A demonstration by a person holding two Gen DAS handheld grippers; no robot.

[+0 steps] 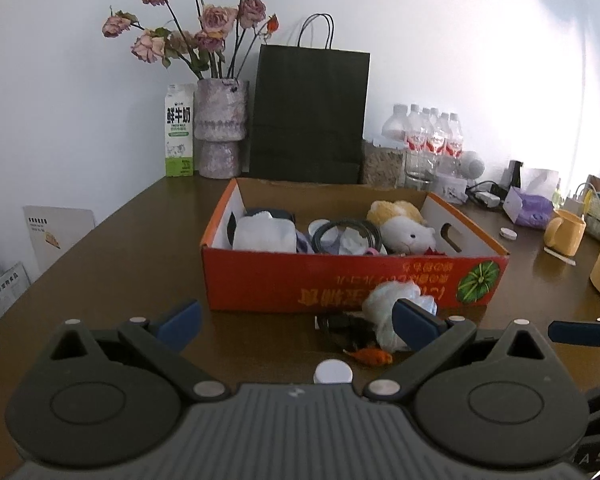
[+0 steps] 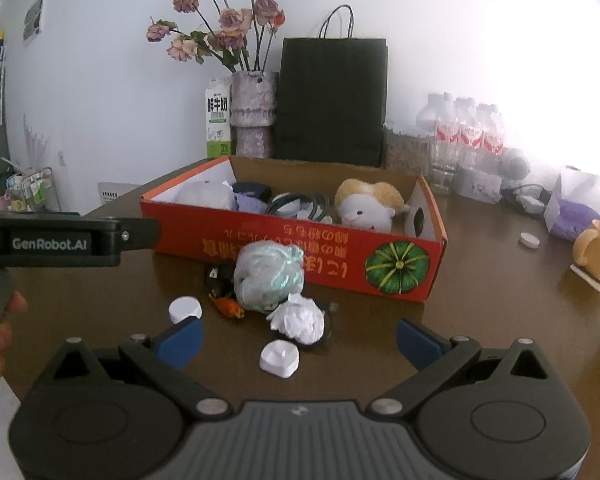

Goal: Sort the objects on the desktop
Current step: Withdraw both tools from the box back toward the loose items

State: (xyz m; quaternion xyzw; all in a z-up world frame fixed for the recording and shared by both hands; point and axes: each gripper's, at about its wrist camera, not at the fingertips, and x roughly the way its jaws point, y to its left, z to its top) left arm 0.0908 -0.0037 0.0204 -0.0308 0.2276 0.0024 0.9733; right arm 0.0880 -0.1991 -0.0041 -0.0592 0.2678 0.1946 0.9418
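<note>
An orange cardboard box (image 1: 352,280) (image 2: 300,240) stands on the brown table and holds a plush toy (image 1: 404,226) (image 2: 368,204), a cable coil (image 1: 346,232), white cloth and other items. In front of it lie a pale mesh ball (image 2: 268,274) (image 1: 384,300), crumpled white paper (image 2: 298,320), a white cap (image 2: 185,309) (image 1: 333,372), a white lump (image 2: 280,358), an orange toy fish (image 2: 230,306) (image 1: 370,356) and a black object (image 2: 218,278). My left gripper (image 1: 296,320) is open and empty, left of the pile. My right gripper (image 2: 298,340) is open and empty, just in front of the paper and lump.
A vase of dried roses (image 1: 220,128), milk carton (image 1: 178,132), black paper bag (image 1: 308,116) and water bottles (image 1: 428,136) line the back wall. A yellow mug (image 2: 598,254), tissue box (image 2: 572,208) and small white lid (image 2: 529,240) sit at the right.
</note>
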